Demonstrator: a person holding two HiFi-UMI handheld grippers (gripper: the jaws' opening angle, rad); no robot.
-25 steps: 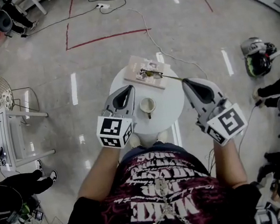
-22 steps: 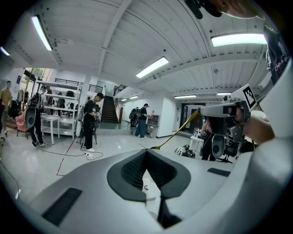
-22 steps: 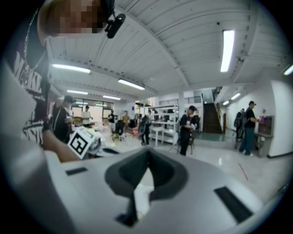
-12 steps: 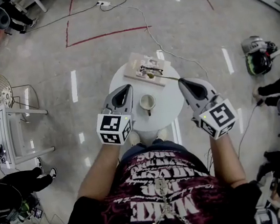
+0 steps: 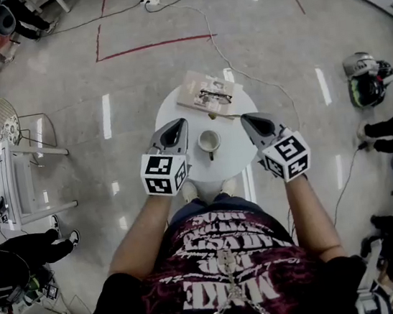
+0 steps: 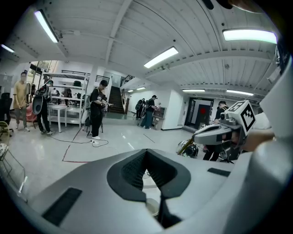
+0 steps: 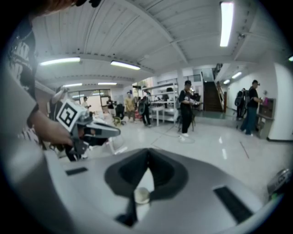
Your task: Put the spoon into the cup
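two grey grippers hang over the small round white table (image 5: 243,155), one on each side of the squat cream ceramic cup (image 5: 209,141), which stands upright near the table's middle. the right gripper (image 5: 244,119) has its jaws pressed together on what looks like the handle end of the slim gold-coloured metal spoon (image 5: 225,114). the spoon juts out from the tips towards the flat book (image 5: 209,91) at the table's far edge, its bowl end beyond the cup and not yet over the mouth. whether it touches the table i cannot tell. the left gripper (image 5: 179,124) has its jaws pressed together too, with nothing between them, just beside the cup. i judge the spoon light, stiff and smooth, so pinched at its very end it may swivel or slide in the pads. a hold a little further along the handle would be steadier, though the end grip leaves the bowl free to go in first. the cup looks light enough to tip or skid if the spoon knocks its rim.
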